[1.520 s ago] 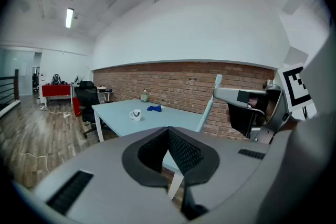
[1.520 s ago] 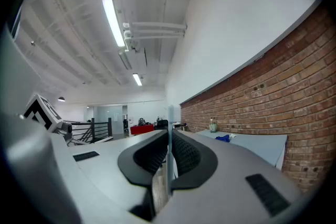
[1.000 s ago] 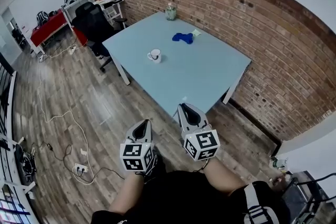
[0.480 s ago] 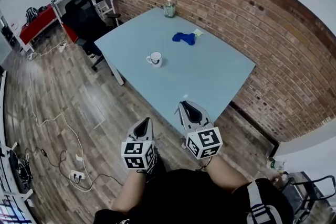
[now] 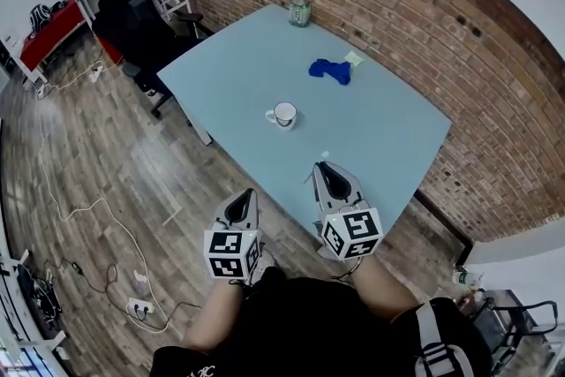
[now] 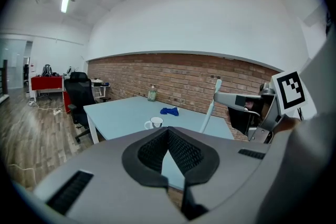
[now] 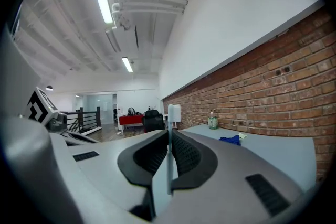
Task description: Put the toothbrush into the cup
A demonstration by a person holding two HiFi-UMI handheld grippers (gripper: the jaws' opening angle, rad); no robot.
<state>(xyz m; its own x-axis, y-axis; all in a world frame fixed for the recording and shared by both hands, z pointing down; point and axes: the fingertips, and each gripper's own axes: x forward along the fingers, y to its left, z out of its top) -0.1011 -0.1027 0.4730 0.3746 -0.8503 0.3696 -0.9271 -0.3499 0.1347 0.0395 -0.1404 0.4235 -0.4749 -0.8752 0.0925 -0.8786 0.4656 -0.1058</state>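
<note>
- Head view: one white cup is seen on the blue table, with one blue cloth and one bottle farther back.
- Left gripper view: the left gripper is seen clenched, nothing between the jaws.
- Right gripper view: one thin white toothbrush, bristle head up, is gripped in the right gripper, well apart from the cup.

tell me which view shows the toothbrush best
Left gripper view: the toothbrush shows side-on, most of its length, held by the right gripper. The right gripper view shows it only edge-on between its jaws. In the head view it is barely a pale speck.
</note>
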